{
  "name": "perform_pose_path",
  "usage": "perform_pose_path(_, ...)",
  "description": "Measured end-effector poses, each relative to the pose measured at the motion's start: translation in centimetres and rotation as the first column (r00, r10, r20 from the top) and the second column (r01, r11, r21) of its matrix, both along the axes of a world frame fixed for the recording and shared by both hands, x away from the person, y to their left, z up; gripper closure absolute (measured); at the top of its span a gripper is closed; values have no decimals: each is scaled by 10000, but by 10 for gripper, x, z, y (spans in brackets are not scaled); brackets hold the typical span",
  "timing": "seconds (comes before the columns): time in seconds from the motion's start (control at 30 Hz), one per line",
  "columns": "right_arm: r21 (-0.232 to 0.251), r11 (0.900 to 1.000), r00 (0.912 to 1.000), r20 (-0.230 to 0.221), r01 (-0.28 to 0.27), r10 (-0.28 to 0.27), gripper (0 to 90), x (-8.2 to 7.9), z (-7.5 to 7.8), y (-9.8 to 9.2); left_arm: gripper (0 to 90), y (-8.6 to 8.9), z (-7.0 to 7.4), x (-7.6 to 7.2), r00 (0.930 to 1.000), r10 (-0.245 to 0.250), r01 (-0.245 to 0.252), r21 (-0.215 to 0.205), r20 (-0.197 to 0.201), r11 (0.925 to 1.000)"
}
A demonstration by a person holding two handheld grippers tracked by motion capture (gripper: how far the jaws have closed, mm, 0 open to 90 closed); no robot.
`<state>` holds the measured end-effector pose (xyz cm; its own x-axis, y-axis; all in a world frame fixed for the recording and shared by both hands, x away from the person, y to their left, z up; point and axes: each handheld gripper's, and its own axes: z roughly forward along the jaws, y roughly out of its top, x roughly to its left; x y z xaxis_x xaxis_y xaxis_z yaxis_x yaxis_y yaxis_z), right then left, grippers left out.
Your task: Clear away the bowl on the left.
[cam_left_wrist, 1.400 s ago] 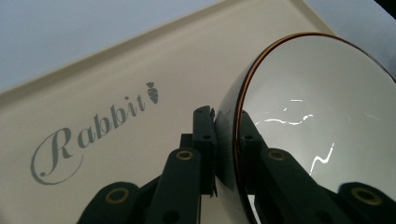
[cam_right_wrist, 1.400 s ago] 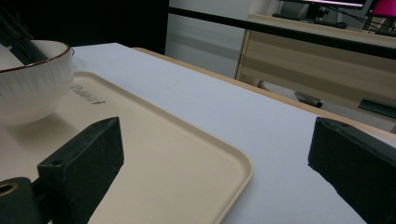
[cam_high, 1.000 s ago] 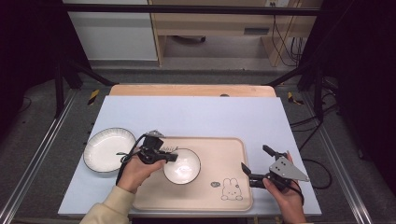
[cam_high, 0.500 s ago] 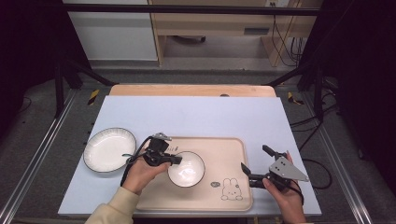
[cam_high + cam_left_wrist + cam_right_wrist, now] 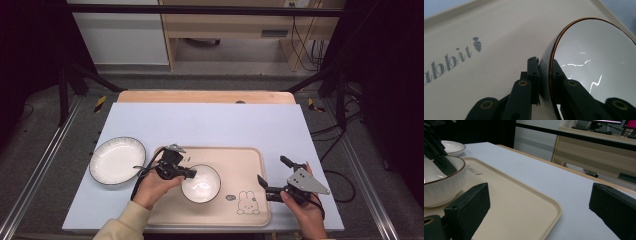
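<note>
Dim room, lit mostly over the table. Wooden table (image 5: 205, 96) with a pale blue mat (image 5: 210, 125) covering most of the top, bare wood strip at the far edge. Grey floor (image 5: 35, 155) around it, metal rails (image 5: 37, 172) running along left and right. Black frame bar (image 5: 200, 9) crosses the far side, slanted black struts on both sides. Far back: white cabinet (image 5: 130, 35) left, light wood bench (image 5: 235, 25) centre, cables (image 5: 305, 35) hanging at far right.
</note>
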<state>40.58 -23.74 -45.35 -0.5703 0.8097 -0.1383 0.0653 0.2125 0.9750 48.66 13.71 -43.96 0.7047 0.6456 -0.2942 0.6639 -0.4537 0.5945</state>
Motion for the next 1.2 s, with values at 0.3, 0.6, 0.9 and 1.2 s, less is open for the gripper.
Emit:
perform_pose_path(0.3, 12, 10000, 10000, -2, 7, -7, 36, 0, 0, 0, 822, -3, -2, 3, 9998, -150, 153, 188, -149, 9997)
perform_pose_path(0.6, -2, 10000, 10000, -10, -12, 12, 36, 0, 0, 0, 821, -4, -4, 5, 9995, 169, -170, -14, -271, 9999)
perform_pose_path(0.9, 13, 10000, 10000, -19, -27, 27, 36, 0, 0, 0, 821, -5, -4, 6, 9994, 191, -189, 65, -296, 9998)
perform_pose_path(1.2, 3, 10000, 10000, -68, -45, 45, 36, 1, -1, 1, 820, -5, -4, 6, 9994, 206, -203, 93, -270, 9997)
